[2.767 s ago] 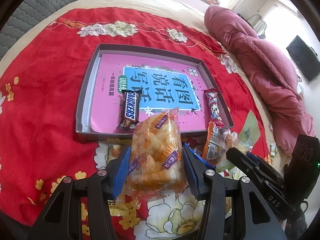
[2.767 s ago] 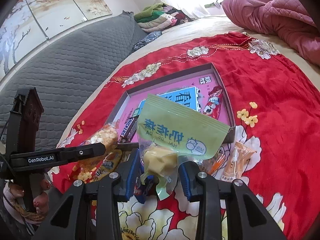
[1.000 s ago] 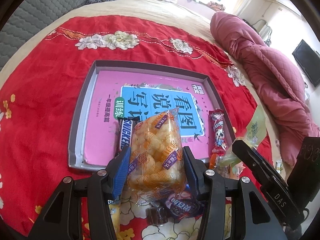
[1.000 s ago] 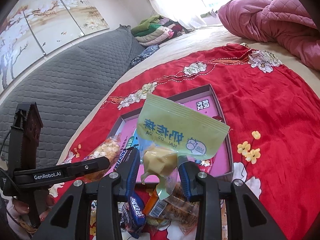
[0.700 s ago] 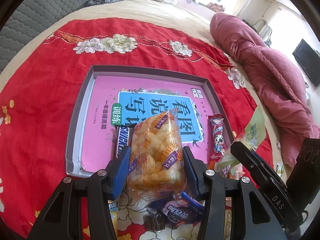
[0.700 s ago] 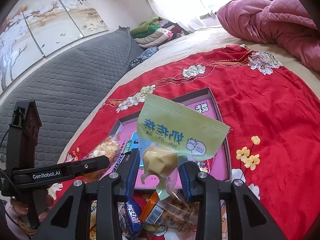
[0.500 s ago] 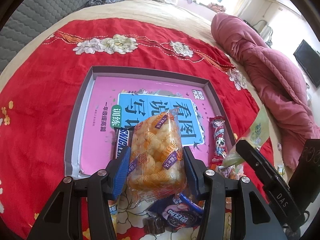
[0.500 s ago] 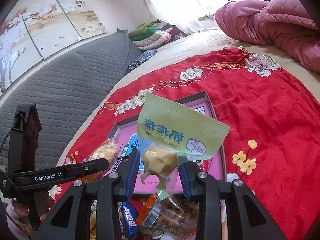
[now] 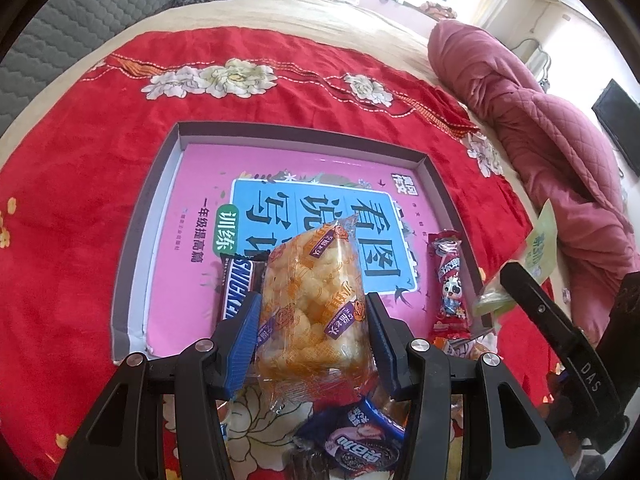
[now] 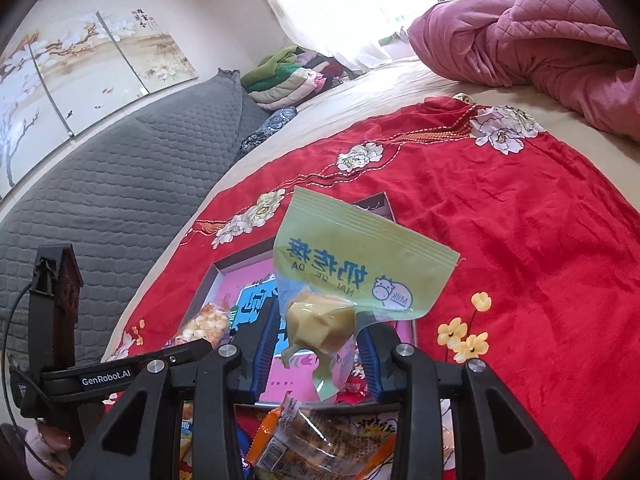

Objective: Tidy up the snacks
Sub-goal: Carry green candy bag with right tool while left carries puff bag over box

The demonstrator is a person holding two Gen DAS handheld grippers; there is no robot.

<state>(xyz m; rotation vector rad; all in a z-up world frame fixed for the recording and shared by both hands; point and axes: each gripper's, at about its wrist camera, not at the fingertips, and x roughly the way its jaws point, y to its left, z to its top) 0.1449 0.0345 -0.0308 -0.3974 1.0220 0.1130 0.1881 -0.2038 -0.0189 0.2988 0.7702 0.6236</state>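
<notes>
The clear bag of puffed orange snacks (image 9: pixel 312 304) sits clamped between the blue pads of the left tongs (image 9: pixel 314 336), held above the near edge of the grey tray (image 9: pixel 160 208). Inside that tray, on its pink printed floor, lie a Snickers bar (image 9: pixel 236 290) (partly hidden behind the bag) and a red wrapped stick (image 9: pixel 450 284) near the right wall. The right tongs (image 10: pixel 320 342) pinch a pale green packet (image 10: pixel 360 264) holding a yellowish lump, raised over the tray's near right side. Below the tongs, outside the tray, a blue Oreo pack (image 9: pixel 360 436) and an orange-trimmed clear biscuit pack (image 10: pixel 312 436) lie on the red flowered cloth (image 9: pixel 80 184) spread over the bed. A pink quilt (image 10: pixel 532 36) is bunched at the far right.
</notes>
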